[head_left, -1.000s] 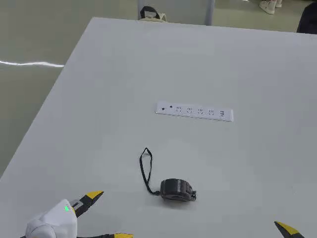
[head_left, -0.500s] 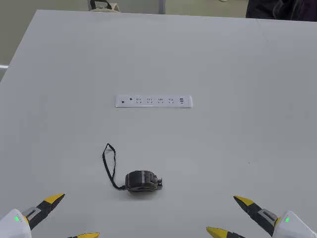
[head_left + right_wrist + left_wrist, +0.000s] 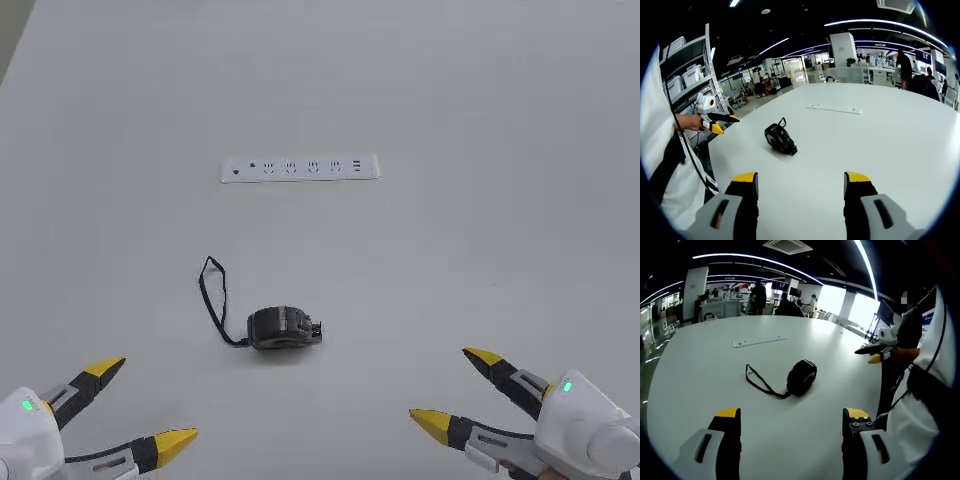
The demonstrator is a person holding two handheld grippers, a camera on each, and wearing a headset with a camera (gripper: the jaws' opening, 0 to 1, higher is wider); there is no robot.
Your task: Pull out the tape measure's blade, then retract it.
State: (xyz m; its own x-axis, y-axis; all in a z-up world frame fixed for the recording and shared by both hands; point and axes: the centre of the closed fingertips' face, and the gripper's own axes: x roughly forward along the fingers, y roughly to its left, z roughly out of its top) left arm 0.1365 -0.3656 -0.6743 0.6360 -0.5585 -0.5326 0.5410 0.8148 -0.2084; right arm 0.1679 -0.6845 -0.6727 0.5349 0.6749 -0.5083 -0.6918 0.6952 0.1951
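Tape measure lies on the white counter, its blade in. Left claw and right claw hover near it, both spread wide and holding nothing.

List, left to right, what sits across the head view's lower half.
left gripper → wrist strap → tape measure → right gripper
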